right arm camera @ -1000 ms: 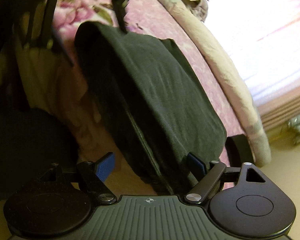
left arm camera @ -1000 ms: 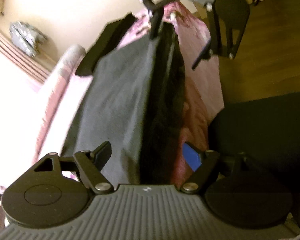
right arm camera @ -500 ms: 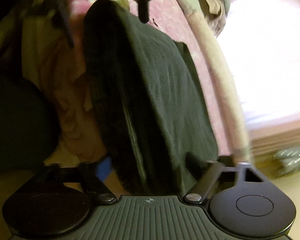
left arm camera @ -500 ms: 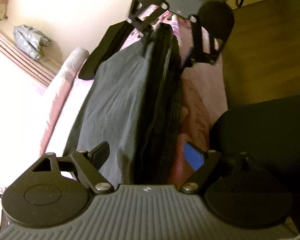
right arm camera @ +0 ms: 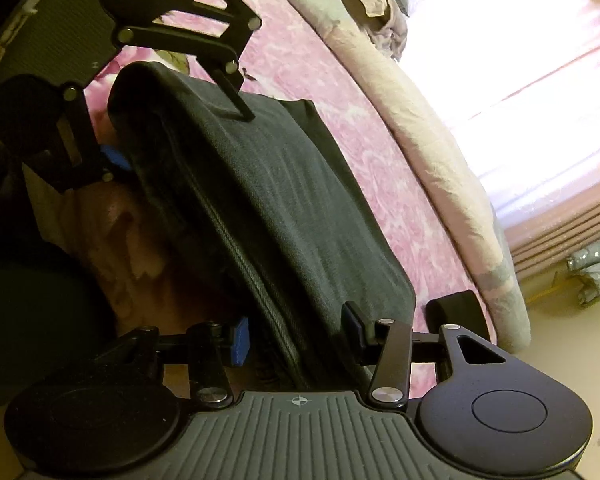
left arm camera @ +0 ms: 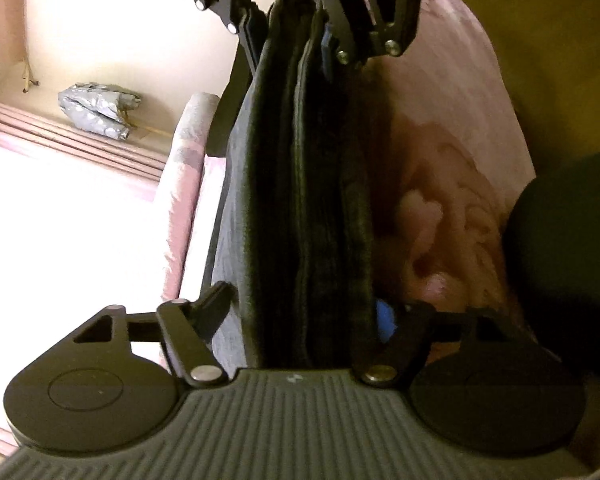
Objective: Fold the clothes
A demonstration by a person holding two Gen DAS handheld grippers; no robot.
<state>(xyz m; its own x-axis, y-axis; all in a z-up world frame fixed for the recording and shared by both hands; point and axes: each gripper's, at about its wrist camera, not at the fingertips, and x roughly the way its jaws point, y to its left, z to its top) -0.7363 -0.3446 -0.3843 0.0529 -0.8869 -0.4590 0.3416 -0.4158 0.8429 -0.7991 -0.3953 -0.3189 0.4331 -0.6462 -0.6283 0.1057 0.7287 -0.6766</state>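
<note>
A dark grey folded garment (left arm camera: 300, 180) hangs stretched edge-up between my two grippers, above the pink bed. In the left wrist view my left gripper (left arm camera: 300, 312) is shut on its near end, the cloth filling the gap between the fingers. My right gripper (left arm camera: 292, 40) clamps the far end at the top of that view. The right wrist view shows the garment (right arm camera: 268, 200) running from my right gripper (right arm camera: 296, 328), shut on it, up to my left gripper (right arm camera: 180, 132). A loose dark flap (right arm camera: 324, 128) trails onto the bed.
A pink floral bedspread (right arm camera: 340, 92) lies under the garment, with a rolled pale quilt (right arm camera: 440, 168) along its far edge. A bright window (right arm camera: 520, 40) and a silver bundle (left arm camera: 100, 108) lie beyond. A dark rounded mass (left arm camera: 560, 260) sits close beside the bed.
The two grippers have come much closer together, each still holding its end. The garment between them now stands more upright and narrower, with less of it on the bed.
</note>
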